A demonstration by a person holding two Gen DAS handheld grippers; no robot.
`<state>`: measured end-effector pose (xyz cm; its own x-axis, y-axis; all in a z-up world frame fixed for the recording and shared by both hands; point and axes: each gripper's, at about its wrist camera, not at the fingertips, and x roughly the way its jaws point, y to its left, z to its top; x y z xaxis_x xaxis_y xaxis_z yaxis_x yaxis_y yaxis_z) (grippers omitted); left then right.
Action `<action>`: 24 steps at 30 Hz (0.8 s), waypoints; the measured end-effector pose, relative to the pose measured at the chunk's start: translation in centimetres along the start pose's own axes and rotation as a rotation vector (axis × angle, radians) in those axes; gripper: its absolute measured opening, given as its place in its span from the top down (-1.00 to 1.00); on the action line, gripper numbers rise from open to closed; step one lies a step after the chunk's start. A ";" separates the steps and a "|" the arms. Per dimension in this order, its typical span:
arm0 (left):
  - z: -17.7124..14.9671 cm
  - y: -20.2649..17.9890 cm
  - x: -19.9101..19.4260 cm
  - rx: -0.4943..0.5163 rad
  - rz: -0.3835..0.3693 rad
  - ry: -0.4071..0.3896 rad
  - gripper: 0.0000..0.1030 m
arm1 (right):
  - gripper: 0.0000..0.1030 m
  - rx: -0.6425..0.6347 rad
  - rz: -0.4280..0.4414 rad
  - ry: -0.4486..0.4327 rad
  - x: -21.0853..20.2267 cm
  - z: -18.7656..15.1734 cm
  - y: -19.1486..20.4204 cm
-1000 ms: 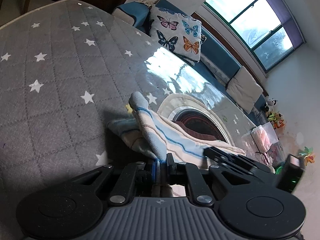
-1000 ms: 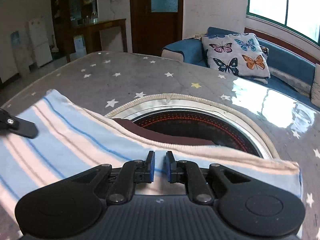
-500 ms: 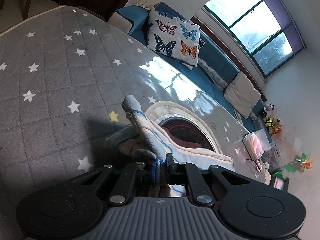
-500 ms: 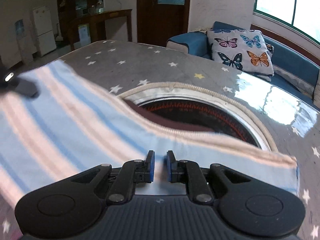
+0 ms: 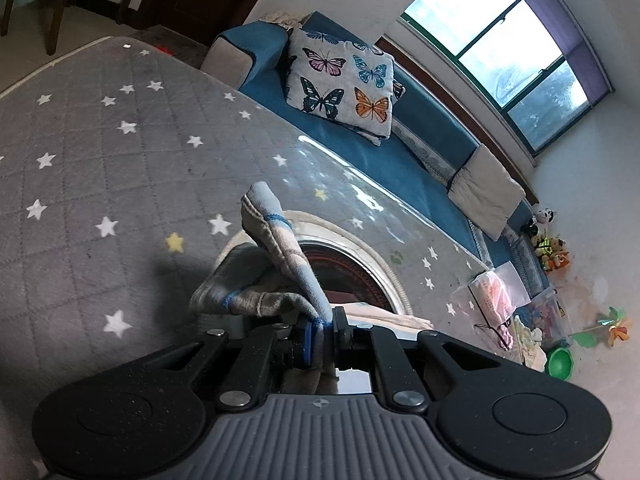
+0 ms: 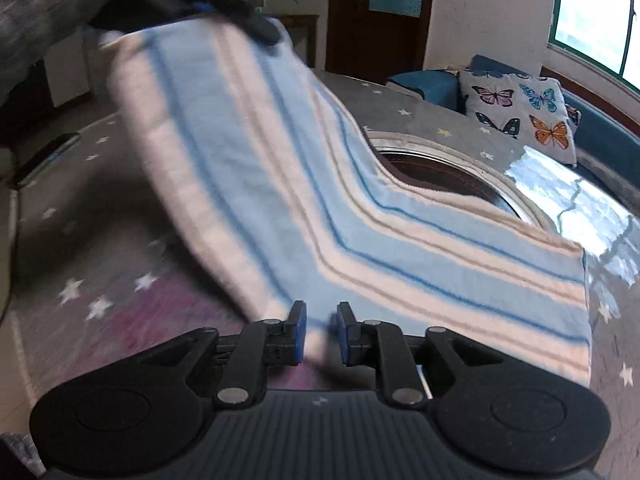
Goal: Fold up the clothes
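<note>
Left wrist view: the left gripper is clamped on a corner of the striped cloth, lifted above the grey starred table cover.

Right wrist view: the right gripper seems clamped on the cloth's near edge, though blur hides the contact. The far right part lies on the cover. A loose hold there would let the edge slip and skew the fold.
</note>
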<state>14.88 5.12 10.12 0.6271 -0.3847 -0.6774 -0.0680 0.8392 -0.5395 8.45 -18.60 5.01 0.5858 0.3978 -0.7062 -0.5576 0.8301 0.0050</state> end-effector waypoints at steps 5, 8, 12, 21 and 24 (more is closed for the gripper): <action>-0.9 -4.6 2.3 0.033 0.038 0.031 0.80 | 0.54 0.041 -0.009 -0.038 -3.0 -1.7 -1.1; -1.7 -7.3 4.9 0.053 0.056 0.069 0.80 | 0.53 0.101 -0.052 -0.078 -5.0 -2.3 -3.5; -2.9 -10.5 9.0 0.077 0.077 0.104 0.80 | 0.52 0.179 -0.120 -0.114 -6.9 -3.4 -6.7; -6.6 -13.3 15.7 0.136 -0.098 0.245 0.57 | 0.52 0.351 -0.183 -0.145 -9.1 -6.1 -12.2; -6.5 -13.2 15.0 0.171 -0.124 0.231 0.37 | 0.52 0.394 -0.182 -0.159 -9.6 -6.5 -13.3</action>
<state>20.18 -14.24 3.85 0.4280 -0.5488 -0.7181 0.1418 0.8254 -0.5464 6.46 -36.00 7.14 0.7537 0.2617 -0.6029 -0.1898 0.9649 0.1815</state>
